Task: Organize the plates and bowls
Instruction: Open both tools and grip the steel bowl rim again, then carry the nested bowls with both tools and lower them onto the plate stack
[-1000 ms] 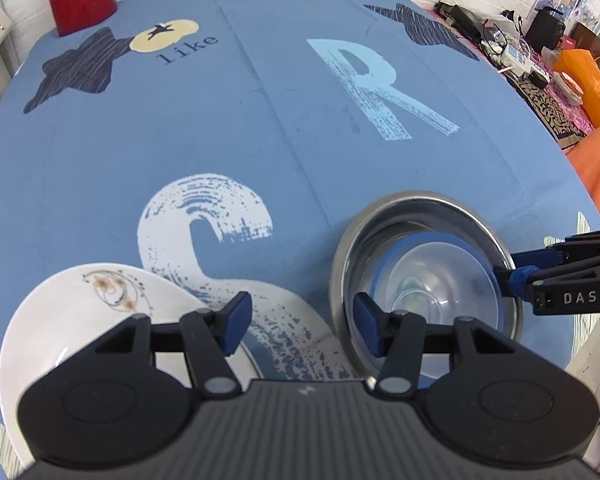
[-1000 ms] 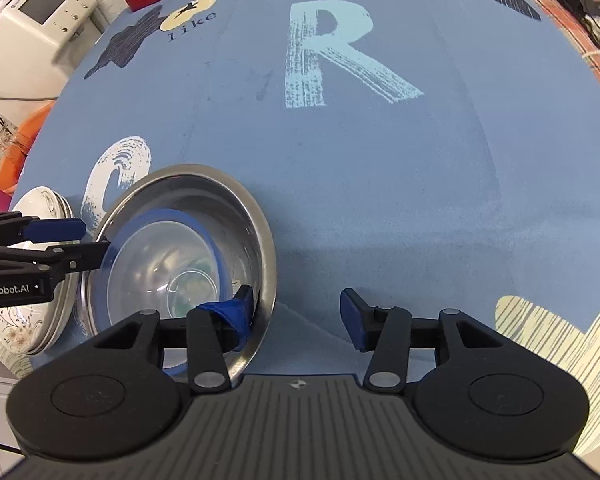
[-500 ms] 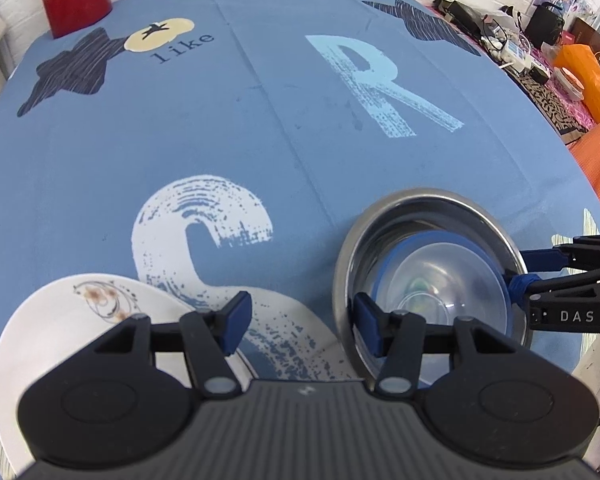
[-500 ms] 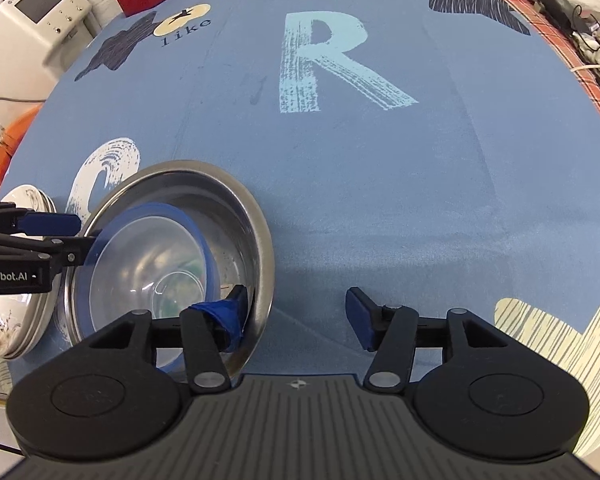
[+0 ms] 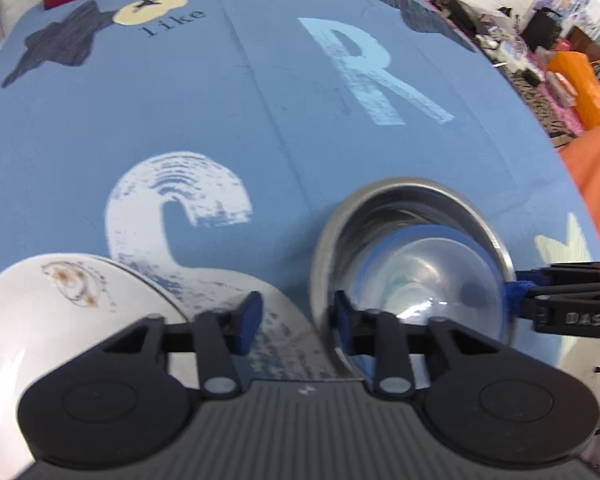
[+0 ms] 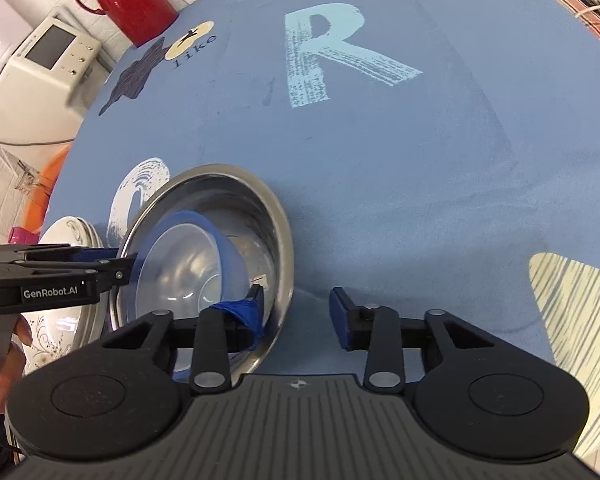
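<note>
Steel bowl [image 6: 276, 236] on blue cloth [image 5: 220, 120], clear blue-rimmed bowl [image 6: 180, 264] nested inside, tilted. Left gripper [image 5: 296, 316] and right gripper [image 6: 296, 308] both spread, each straddling steel rim, unclamped. Risk: uneven lift slips polished rim, tips nest toward white plates [image 5: 40, 312] just beside.

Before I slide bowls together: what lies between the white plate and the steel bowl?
Only bare blue tablecloth, in the left wrist view, between white plate and steel bowl.
</note>
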Action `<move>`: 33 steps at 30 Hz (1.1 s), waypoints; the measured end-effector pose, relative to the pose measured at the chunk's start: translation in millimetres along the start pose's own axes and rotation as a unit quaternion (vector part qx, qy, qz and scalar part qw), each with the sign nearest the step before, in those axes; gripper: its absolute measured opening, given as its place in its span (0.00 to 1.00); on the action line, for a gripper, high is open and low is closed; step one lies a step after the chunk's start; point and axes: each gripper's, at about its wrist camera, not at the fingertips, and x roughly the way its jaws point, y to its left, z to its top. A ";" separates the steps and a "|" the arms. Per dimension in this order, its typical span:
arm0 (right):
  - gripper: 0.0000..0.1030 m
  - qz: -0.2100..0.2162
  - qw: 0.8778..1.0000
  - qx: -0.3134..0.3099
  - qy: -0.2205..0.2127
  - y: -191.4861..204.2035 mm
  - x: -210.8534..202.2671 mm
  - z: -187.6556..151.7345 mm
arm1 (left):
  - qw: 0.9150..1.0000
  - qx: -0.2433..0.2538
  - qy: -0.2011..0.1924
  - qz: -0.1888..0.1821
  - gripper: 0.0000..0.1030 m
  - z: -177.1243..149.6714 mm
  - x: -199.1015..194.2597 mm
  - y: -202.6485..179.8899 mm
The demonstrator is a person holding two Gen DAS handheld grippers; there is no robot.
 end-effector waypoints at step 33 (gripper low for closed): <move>0.00 0.111 0.983 -0.125 0.073 189.5 65.0 5.4 | 0.983 -0.173 -0.044 0.050 0.00 -86.9 -116.9 157.8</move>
